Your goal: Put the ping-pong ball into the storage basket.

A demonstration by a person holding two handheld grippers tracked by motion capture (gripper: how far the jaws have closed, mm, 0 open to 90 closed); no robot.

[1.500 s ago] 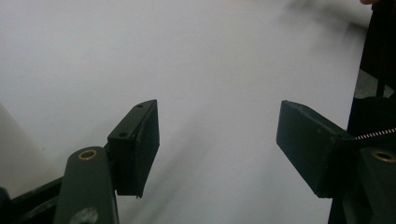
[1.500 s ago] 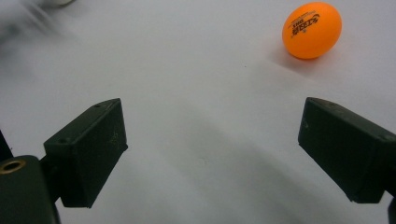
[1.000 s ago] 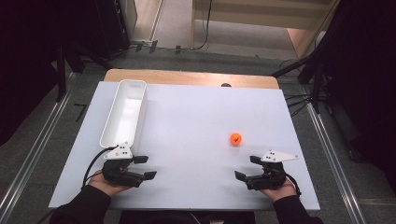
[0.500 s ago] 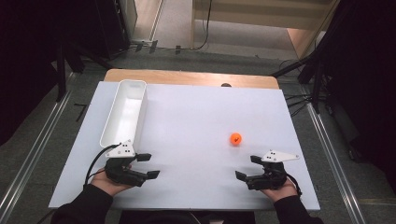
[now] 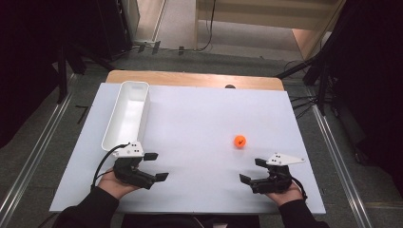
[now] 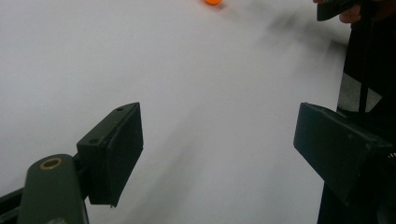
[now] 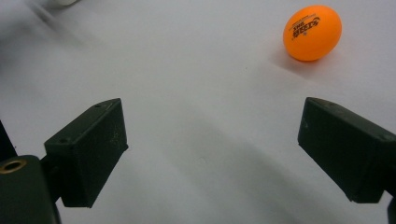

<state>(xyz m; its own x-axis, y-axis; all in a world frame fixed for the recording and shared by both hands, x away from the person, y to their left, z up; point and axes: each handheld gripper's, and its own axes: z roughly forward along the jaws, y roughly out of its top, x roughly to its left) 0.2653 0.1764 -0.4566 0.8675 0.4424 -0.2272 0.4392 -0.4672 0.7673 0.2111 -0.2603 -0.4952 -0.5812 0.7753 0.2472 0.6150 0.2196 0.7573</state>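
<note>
Orange ball (image 5: 240, 141) is seen resting on the white table surface (image 5: 199, 123), right of centre and toward the near edge. Dark print is carried on its upper side in the right gripper view (image 7: 312, 31); a row of small stars and a short word can be made out, though the letters are too small to be read with certainty. Nothing is touching the ball.

Nearest to it is the right gripper (image 5: 253, 171), held in the person's right hand (image 5: 284, 192) just short of the ball (its jaws are spread wide and nothing is held between them). In its own view the ball is seen beyond the jaws, off toward the right one.

On the other side, the left gripper (image 5: 156, 166) is held in the left hand (image 5: 114, 183), jaws likewise wide apart and empty, well apart from the ball.

A long white tray (image 5: 124, 118) is placed just beyond the left gripper, along the table's left side.
</note>
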